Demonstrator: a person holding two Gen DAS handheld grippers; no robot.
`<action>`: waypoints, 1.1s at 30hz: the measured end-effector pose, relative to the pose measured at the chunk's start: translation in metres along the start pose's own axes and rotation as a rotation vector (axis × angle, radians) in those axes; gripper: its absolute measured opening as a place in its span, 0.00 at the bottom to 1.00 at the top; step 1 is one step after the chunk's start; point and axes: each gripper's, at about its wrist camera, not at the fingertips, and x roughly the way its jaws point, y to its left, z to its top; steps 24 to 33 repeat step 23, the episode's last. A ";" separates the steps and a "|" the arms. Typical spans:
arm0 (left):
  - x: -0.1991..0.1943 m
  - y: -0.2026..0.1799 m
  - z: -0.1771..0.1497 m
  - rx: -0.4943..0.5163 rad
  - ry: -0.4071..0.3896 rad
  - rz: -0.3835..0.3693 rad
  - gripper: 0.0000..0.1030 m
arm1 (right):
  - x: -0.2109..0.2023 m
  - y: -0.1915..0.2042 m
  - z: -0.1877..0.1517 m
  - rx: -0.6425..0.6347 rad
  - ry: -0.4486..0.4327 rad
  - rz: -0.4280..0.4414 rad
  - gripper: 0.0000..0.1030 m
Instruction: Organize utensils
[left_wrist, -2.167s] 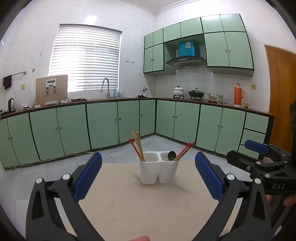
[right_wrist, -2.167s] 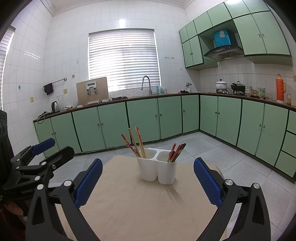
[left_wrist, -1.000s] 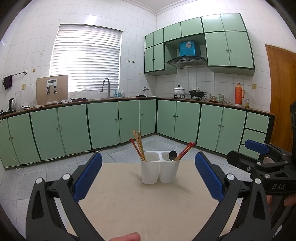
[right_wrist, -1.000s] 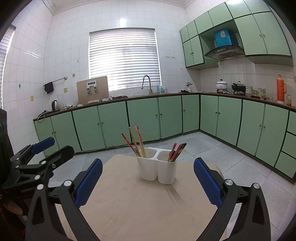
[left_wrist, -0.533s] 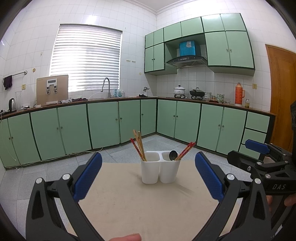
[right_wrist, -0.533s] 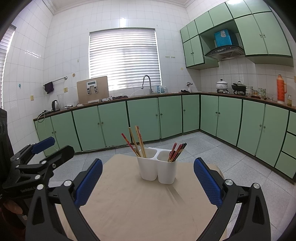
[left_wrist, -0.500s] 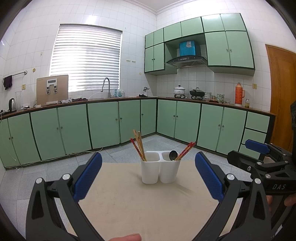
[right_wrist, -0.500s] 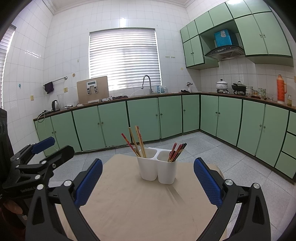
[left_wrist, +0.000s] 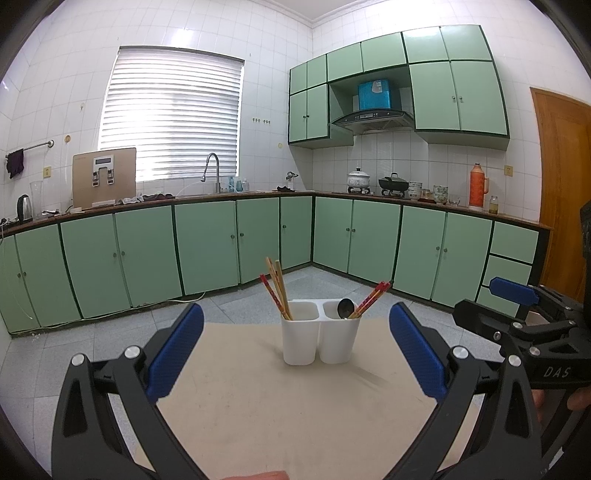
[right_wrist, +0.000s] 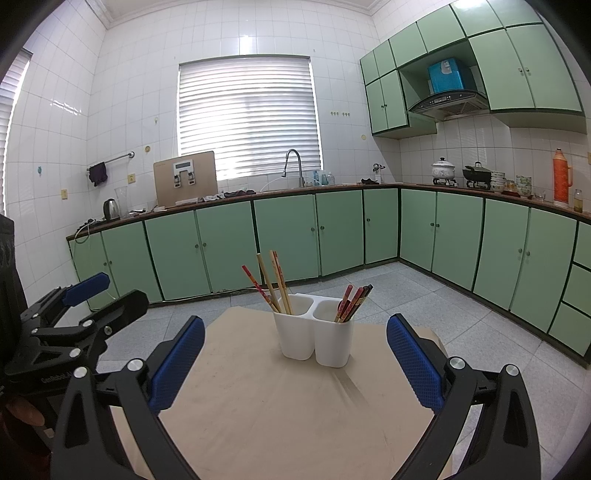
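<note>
Big tan table (left_wrist: 258, 406) w/ a white two-cup holder (left_wrist: 319, 338) in the middle, chopsticks (right_wrist: 275, 282) standing in both cups, spoon (left_wrist: 345, 308) in the right one. Left gripper (left_wrist: 295, 354) & right gripper (right_wrist: 295, 360) hang back, fingers spread wide, holding nothing. Next: go slow, pinch one stick near its top, lift straight up so the holder doesn't tip.

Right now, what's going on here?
A person holds two tools over a table, both aimed at a white two-cup holder. The left tool and right tool are both open and hold nothing. The holder's left cup has chopsticks leaning left; the right cup has red chopsticks and a dark spoon. Neither tool touches the holder or any utensil.
</note>
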 end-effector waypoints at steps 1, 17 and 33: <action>0.000 0.000 0.000 -0.001 0.000 0.000 0.95 | 0.000 0.000 0.001 0.000 0.000 0.000 0.94; 0.003 0.001 -0.003 -0.004 0.010 0.006 0.95 | 0.003 -0.002 -0.003 0.001 0.006 -0.005 0.94; 0.002 0.001 -0.003 -0.005 0.009 0.006 0.95 | 0.003 -0.004 -0.004 0.001 0.008 -0.005 0.94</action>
